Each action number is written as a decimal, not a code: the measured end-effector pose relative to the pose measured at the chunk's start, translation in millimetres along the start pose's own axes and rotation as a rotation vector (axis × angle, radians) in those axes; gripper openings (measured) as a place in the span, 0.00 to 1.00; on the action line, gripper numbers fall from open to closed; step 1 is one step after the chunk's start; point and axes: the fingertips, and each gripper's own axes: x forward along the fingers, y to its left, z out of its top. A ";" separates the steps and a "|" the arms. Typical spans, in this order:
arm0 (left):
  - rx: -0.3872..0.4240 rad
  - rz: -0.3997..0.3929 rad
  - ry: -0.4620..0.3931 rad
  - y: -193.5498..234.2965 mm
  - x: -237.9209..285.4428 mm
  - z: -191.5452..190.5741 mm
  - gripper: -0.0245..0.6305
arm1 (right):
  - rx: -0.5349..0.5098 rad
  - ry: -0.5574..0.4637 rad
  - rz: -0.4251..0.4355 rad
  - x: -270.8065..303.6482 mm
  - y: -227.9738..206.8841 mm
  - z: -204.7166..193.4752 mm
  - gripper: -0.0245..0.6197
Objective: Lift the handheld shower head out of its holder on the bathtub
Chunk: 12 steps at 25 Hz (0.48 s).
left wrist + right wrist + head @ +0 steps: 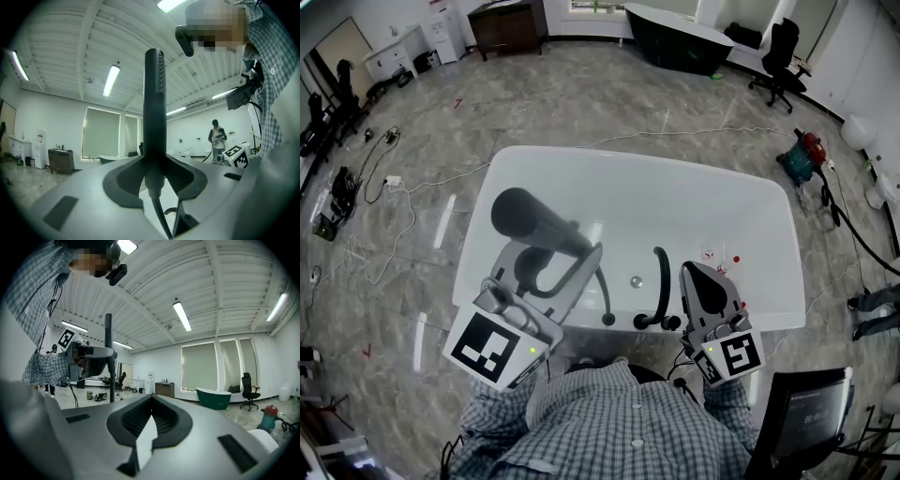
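In the head view my left gripper [577, 253] is shut on the handle of the black handheld shower head [532, 219] and holds it up over the white bathtub [516, 164]. The head's black hose [602, 292] drops to the tub's near rim. The left gripper view has the shower head [154, 103] standing upright between the jaws of my left gripper [154, 174]. A black curved spout [661, 289] stands on the near rim. Just right of it my right gripper [705, 286] is shut with nothing in it; its own view shows the jaws meeting at the right gripper [150, 401].
A dark bathtub [680, 37], a black office chair [778, 56] and a dark cabinet [502, 23] stand at the far wall. A vacuum cleaner [806, 155] and cables lie on the marble floor. Another person [216, 140] stands far off.
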 end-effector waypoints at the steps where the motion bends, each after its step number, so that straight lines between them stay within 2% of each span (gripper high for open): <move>1: 0.002 0.002 0.002 0.7 -0.1 -0.5 0.25 | -0.002 0.001 0.001 0.6 0.4 -0.6 0.06; 12: 0.009 0.004 0.007 0.7 -0.6 0.2 0.25 | -0.014 0.013 0.032 3.9 7.2 -1.9 0.06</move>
